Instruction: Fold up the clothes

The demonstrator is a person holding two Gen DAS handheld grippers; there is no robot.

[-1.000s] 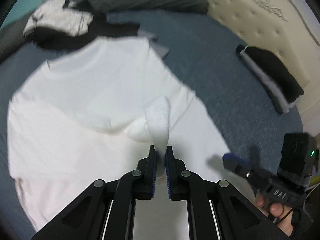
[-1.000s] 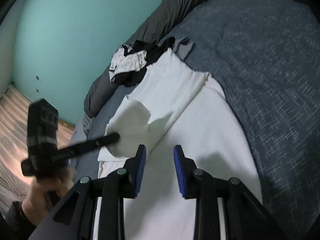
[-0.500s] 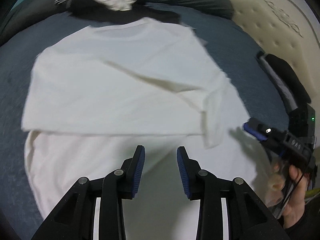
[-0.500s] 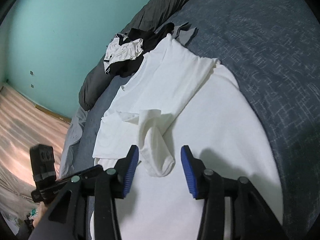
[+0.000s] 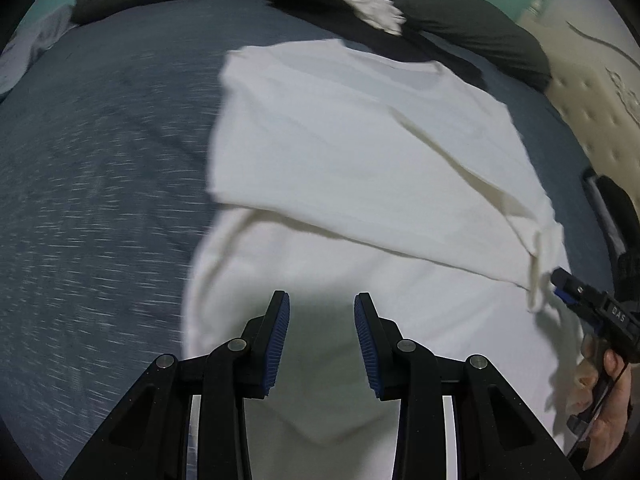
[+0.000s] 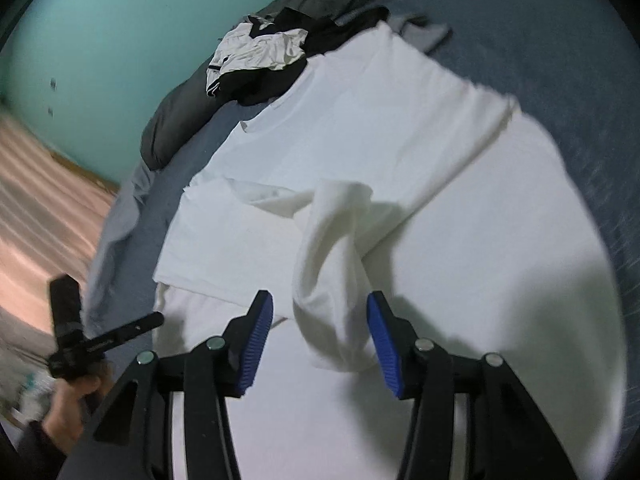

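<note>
White shirt (image 5: 360, 152) spread mid-frame on blue bed (image 5: 100, 160), top part folded down over the body. Left gripper (image 5: 320, 336) at bottom centre, released, empty above shirt. Right gripper (image 6: 320, 336) at bottom centre, jaws closing, sleeve (image 6: 332, 280) between but not pinched. Dark and white clothes (image 6: 256, 60) heaped at upper centre. No containers seen.

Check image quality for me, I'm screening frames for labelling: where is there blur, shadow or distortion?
Left wrist view: bedspread streaked by motion blur, gripper shadow on the white T-shirt, fisheye bending at the edges. Right wrist view: floor smeared, sleeve soft, shirt highlights near blown out.
</note>
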